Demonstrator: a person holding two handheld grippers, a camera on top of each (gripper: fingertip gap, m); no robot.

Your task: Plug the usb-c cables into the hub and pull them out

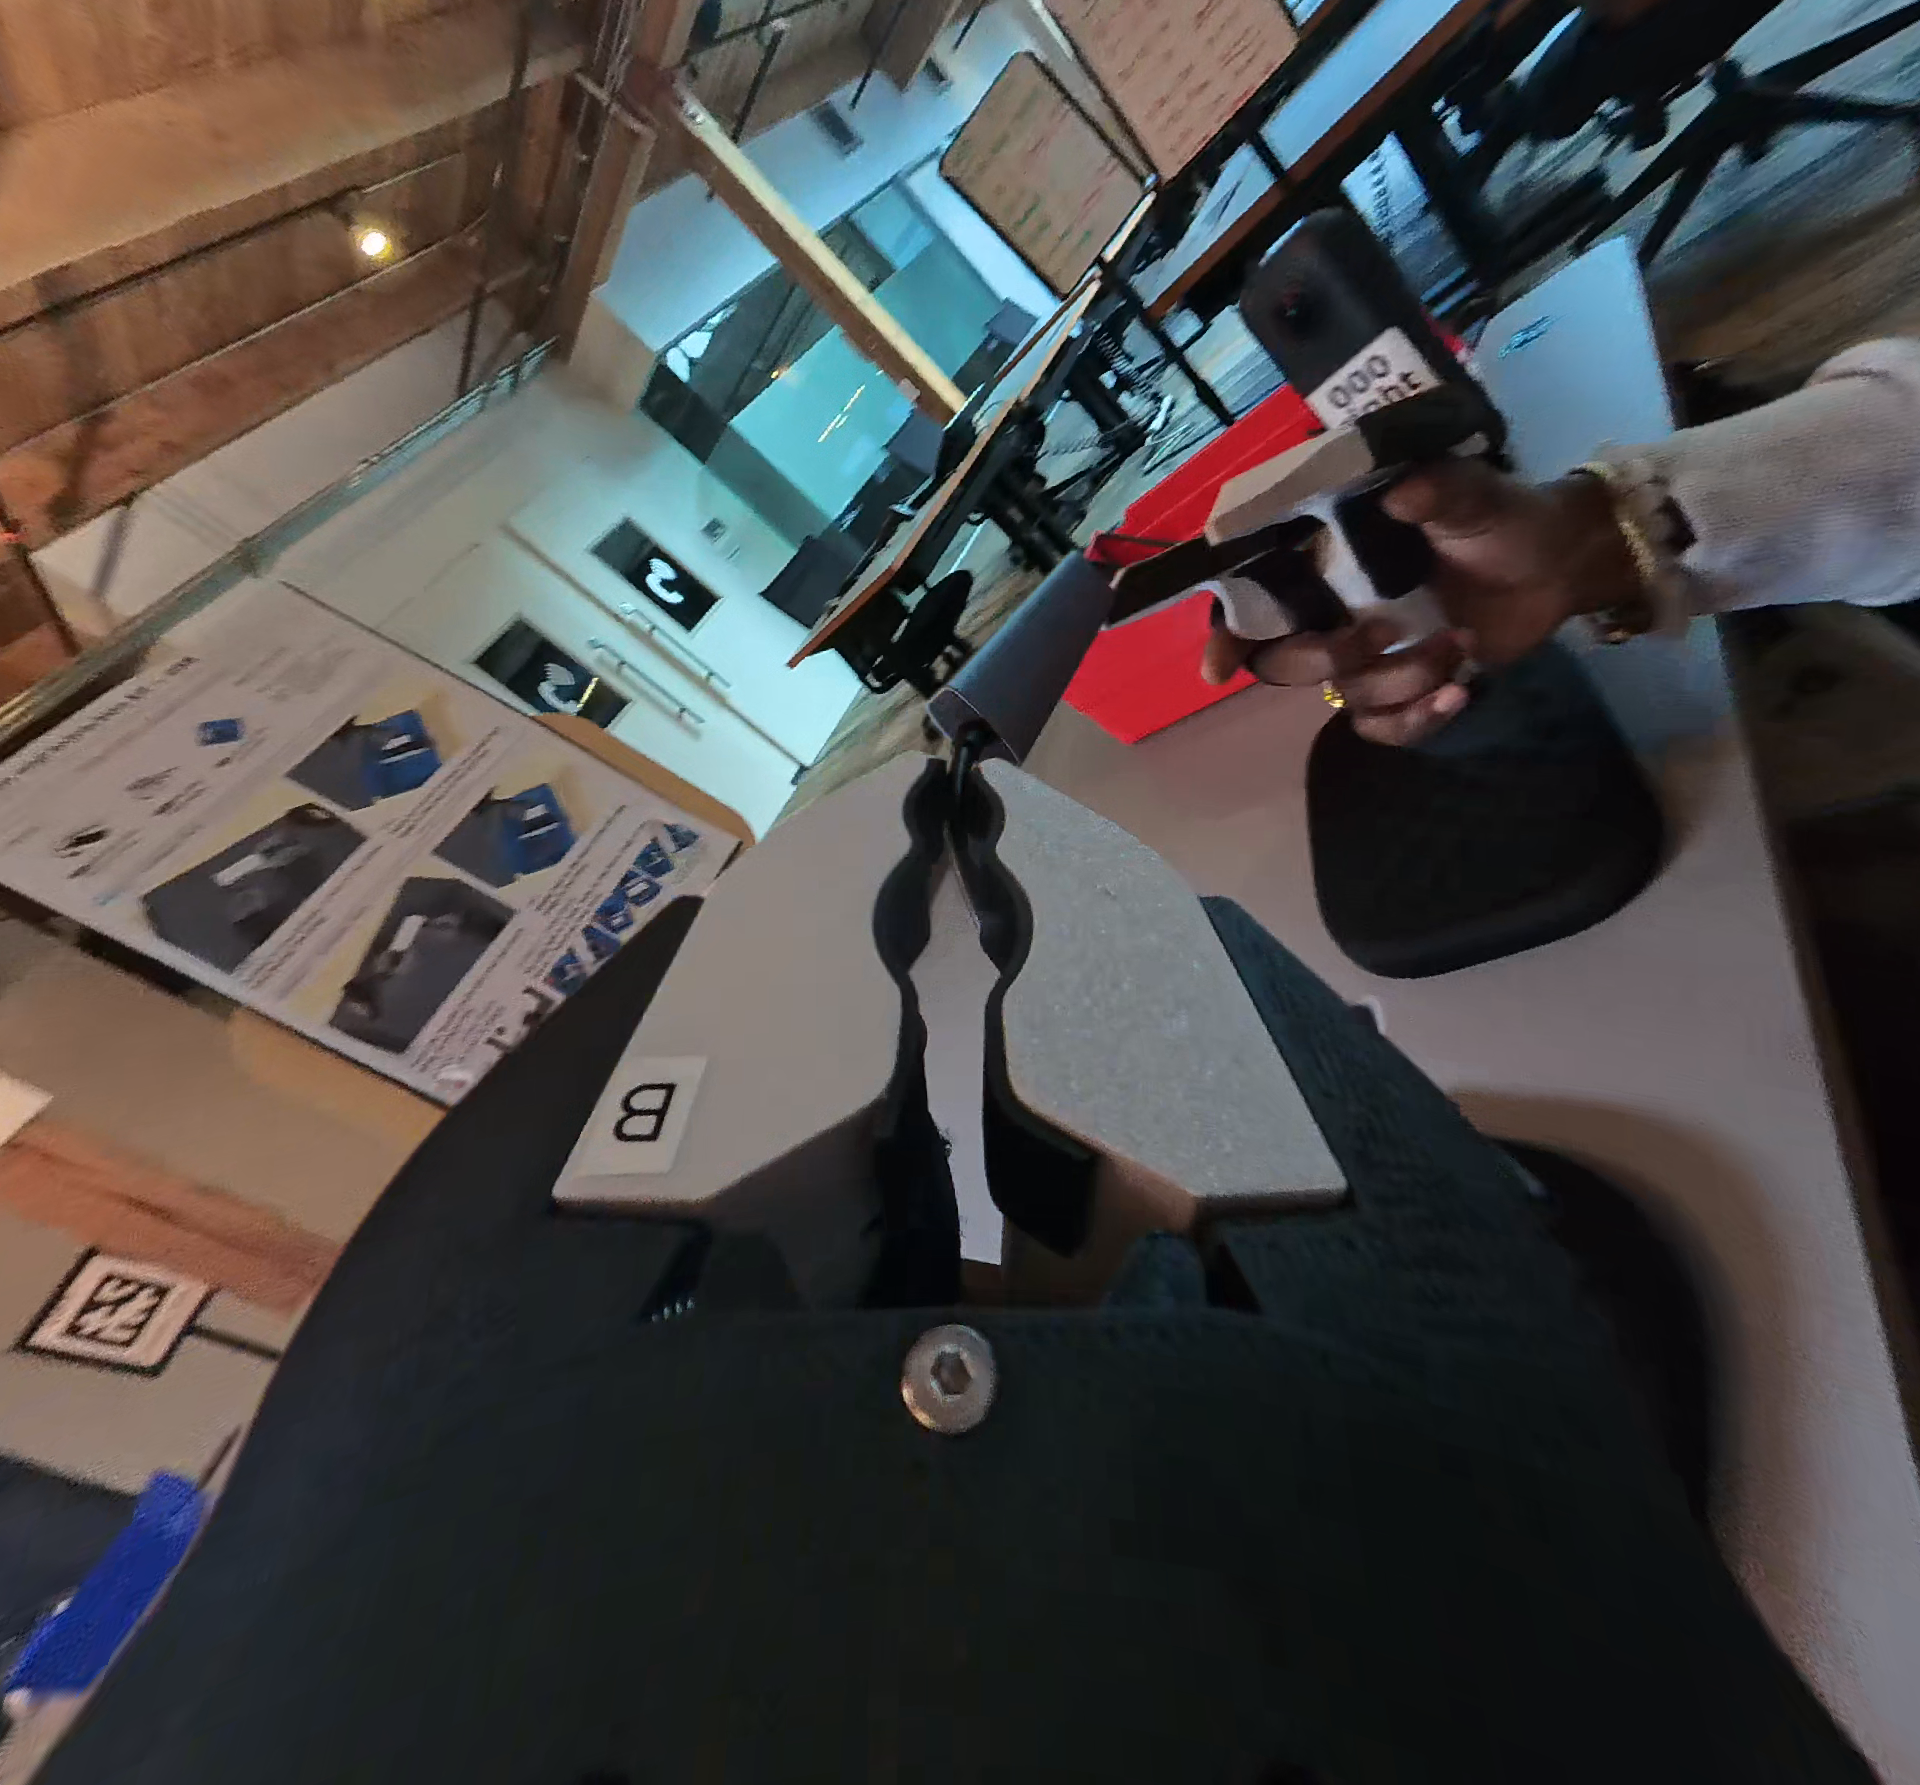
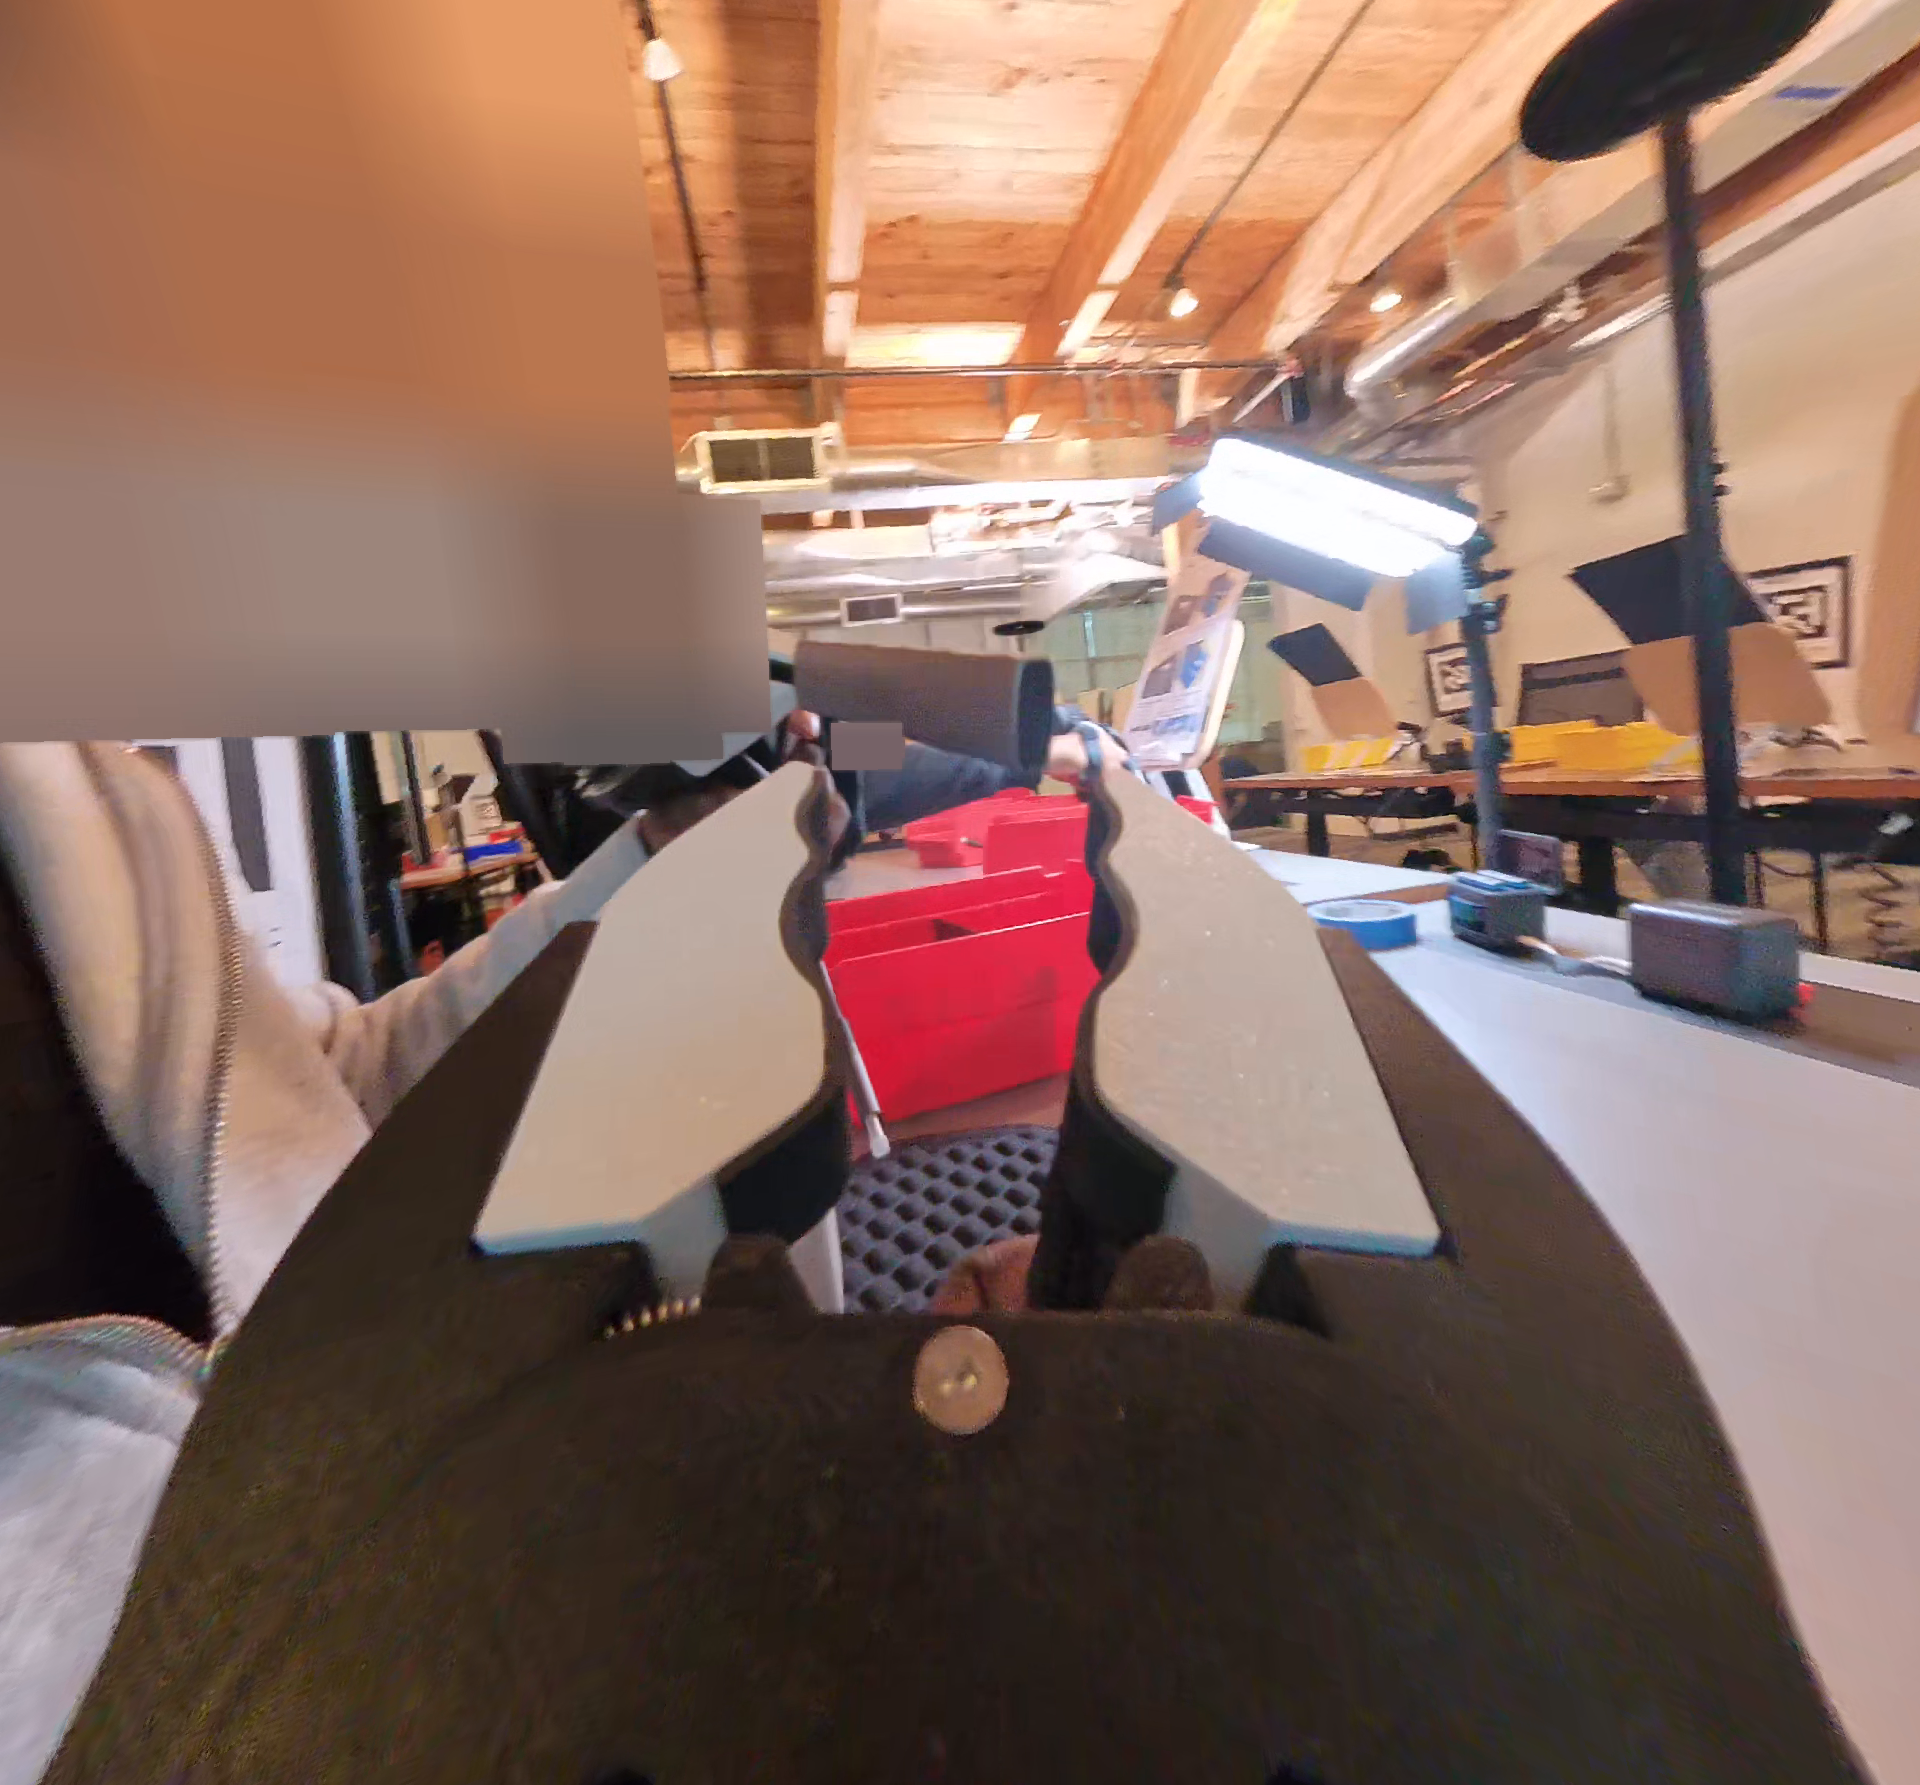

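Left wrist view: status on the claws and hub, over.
Left claw shut on usb-c cable at hub end. Right claw looks clamped on hub, midair. Nothing in the way.

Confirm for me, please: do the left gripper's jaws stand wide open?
No, the left gripper has its jaws nearly together, pinching a black cable end at the tips.

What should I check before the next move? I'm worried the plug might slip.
1. left gripper shut on the cable: ok.
2. Cable reaches the end of the hub: ok.
3. Plug fully seated: cannot tell.
4. right gripper gripping the hub: cannot tell; its jaws stand apart.
5. Hub lifted off the table: ok.
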